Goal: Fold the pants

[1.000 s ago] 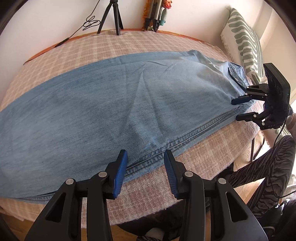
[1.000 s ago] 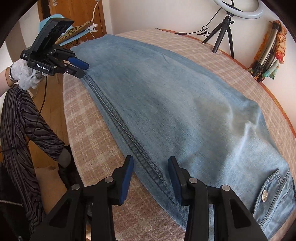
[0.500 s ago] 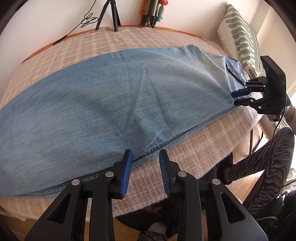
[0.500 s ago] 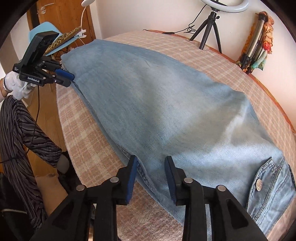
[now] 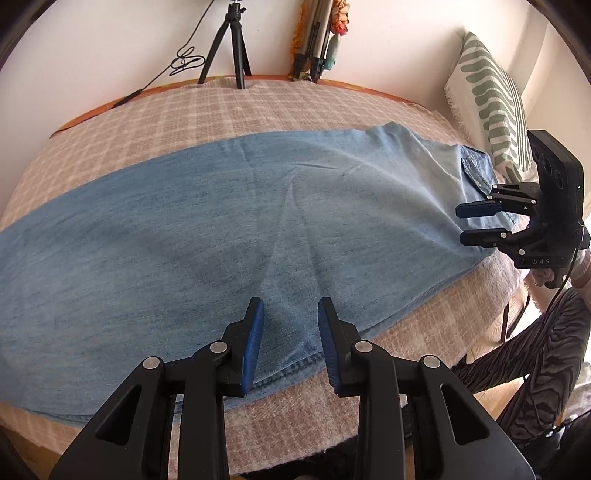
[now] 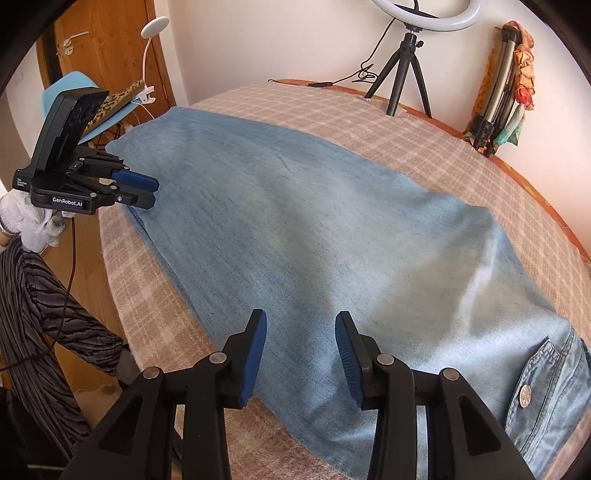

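Light blue jeans (image 5: 258, 229) lie flat, folded lengthwise, across a checked pink blanket (image 5: 229, 107); they also show in the right wrist view (image 6: 314, 229). A back pocket with a metal button (image 6: 524, 396) marks the waist end. My left gripper (image 5: 290, 314) is open and empty, just above the denim past the near seam. It also shows in the right wrist view (image 6: 149, 190) near the leg end. My right gripper (image 6: 301, 325) is open and empty over the near edge by the waist. It also shows in the left wrist view (image 5: 465, 223).
A tripod (image 5: 231, 48) and bundled stands (image 5: 314, 44) are at the far wall. A ring light (image 6: 424, 14) stands at the back. A striped pillow (image 5: 487, 96) leans at the right. A wooden door (image 6: 110, 48) and a blue chair (image 6: 74, 88) are beyond the leg end.
Both grippers moved forward over the near edge of the jeans. They narrowed at the half-second frame and have opened wider again. The near seam has been pushed farther under.
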`<state>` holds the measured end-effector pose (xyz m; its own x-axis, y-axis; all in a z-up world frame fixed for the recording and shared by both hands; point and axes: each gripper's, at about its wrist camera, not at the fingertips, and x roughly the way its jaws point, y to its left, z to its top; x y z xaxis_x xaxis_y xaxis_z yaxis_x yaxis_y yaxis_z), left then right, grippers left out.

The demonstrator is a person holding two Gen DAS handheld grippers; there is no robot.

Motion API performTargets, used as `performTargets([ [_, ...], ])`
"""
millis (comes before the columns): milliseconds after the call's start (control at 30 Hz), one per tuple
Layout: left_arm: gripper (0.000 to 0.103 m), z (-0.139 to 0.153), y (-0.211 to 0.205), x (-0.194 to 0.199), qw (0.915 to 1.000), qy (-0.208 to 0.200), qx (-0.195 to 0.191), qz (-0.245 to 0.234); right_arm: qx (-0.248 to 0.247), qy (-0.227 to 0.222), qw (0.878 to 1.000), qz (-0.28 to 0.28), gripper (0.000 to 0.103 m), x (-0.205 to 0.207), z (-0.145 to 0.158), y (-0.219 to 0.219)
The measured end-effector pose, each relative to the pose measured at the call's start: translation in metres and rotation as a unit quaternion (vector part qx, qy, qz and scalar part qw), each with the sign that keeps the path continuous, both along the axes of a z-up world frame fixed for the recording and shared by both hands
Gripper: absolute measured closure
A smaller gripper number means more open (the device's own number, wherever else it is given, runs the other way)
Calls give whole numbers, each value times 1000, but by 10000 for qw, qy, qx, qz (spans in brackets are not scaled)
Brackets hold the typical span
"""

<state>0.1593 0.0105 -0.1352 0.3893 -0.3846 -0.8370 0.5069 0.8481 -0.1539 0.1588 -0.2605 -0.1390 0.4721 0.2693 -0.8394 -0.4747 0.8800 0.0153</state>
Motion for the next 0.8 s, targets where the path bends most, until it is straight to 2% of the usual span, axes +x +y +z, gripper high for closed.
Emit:
performTargets([
  [67, 75, -10, 2, -5, 9999, 36, 159, -31, 72, 79, 9998, -146, 62, 3, -3, -10],
  [100, 75, -10, 6, -8, 9999, -51, 120, -53, 96, 114, 9996, -220, 62, 5, -4, -15],
  [233, 74, -6, 27, -14, 9999, 47, 81, 110, 234, 145, 9988, -397, 62, 8, -3, -25],
  [367, 74, 9, 65, -12, 9971, 83, -206, 731, 418, 57, 9982, -433, 57, 6, 7, -22],
  [400, 69, 16, 79, -11, 9947, 73, -362, 957, 442, 8, 9981, -424, 51, 4, 11, -19],
  [533, 64, 53, 140, -16, 9799, -99, -983, 1736, 606, -143, 9975, -339, 43, -1, 24, -4],
  [600, 55, 73, 172, -19, 9711, -196, -1213, 2047, 757, -190, 9963, -353, 39, -1, 29, 2],
  [733, 51, 112, 236, -31, 9494, -531, -1462, 2728, 1013, -227, 9940, -352, 31, -1, 35, 16],
  [800, 51, 123, 266, -36, 9382, -590, -1534, 3045, 1091, -227, 9932, -327, 28, -1, 37, 24],
])
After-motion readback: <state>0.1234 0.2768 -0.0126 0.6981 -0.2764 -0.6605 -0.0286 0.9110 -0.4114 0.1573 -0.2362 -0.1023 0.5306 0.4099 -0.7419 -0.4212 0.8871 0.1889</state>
